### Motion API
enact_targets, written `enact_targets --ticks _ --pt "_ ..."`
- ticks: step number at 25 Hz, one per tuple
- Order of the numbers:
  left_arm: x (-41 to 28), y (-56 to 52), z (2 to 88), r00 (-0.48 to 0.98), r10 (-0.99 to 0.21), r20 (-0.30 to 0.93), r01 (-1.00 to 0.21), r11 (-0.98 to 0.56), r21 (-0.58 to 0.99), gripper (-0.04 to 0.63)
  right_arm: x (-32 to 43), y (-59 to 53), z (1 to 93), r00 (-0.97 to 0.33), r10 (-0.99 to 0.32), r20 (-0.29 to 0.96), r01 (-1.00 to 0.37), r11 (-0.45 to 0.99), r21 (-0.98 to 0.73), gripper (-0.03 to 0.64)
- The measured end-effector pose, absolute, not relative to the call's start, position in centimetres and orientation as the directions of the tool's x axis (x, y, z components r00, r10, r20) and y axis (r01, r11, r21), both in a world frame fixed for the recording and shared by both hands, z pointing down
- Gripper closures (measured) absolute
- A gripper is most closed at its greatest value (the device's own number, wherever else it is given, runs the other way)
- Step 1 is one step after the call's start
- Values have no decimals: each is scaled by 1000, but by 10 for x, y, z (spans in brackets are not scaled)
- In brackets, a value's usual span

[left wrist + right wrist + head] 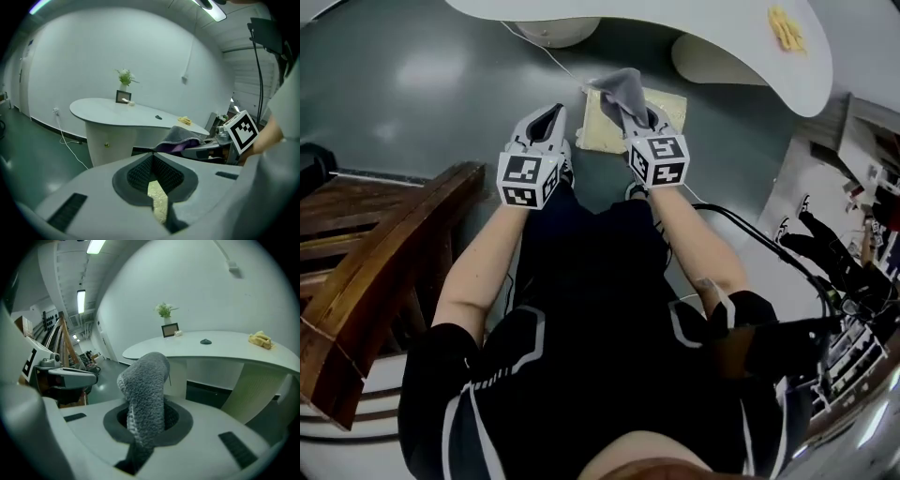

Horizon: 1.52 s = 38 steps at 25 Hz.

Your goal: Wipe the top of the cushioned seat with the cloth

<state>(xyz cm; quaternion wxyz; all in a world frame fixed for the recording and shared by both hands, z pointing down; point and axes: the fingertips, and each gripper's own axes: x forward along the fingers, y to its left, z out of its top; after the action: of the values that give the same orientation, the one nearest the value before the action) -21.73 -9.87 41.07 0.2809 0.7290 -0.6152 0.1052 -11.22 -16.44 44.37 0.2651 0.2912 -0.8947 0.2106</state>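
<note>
The cushioned seat (667,101) is a pale yellow square pad on the floor in front of me, under both grippers. My right gripper (636,120) is shut on a grey fluffy cloth (621,87), which stands up out of its jaws (143,390) above the seat. To its left my left gripper (547,120) hangs with its jaws closed together and nothing between them. In the left gripper view a strip of the yellow seat (158,199) shows below the left gripper (152,158), and the cloth (183,136) lies off to the right.
A white curved counter (722,28) stands just beyond the seat, with a yellow item (786,28), a small plant (124,77) and a picture frame on it. Dark wooden furniture (384,253) is at my left. Black cables (759,234) and equipment crowd the right.
</note>
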Motion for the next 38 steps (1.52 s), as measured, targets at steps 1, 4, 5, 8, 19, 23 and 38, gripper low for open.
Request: enact_targets --ticks 1,4,5,8,19,23,38 --pt "-217 -99 420 211 -835 508 -959 -75 274 591 -116 -167 455 -693 -392 605 -620 752 -224 584" --pt "-210 -103 448 182 -826 534 -966 -48 254 591 -123 -175 487 -704 -339 624 -579 782 -229 584" --pt "-207 -105 457 171 -823 541 -967 -35 252 591 -124 -177 497 -708 -323 628 -568 789 -233 584" --pt "-200 -108 481 143 -824 548 -965 7 263 591 -124 -182 525 -712 -284 642 -544 801 -249 584" --pt "-199 -118 575 115 -803 584 -954 74 290 591 -152 -189 651 -665 -230 711 -539 806 -243 584" --pt "-203 -109 602 125 -787 604 -954 72 291 591 -161 -192 694 -619 -260 741 -577 790 -205 584" --pt "-184 -102 641 154 -770 619 -948 63 313 591 -159 -194 774 -492 -271 828 -480 877 2 586"
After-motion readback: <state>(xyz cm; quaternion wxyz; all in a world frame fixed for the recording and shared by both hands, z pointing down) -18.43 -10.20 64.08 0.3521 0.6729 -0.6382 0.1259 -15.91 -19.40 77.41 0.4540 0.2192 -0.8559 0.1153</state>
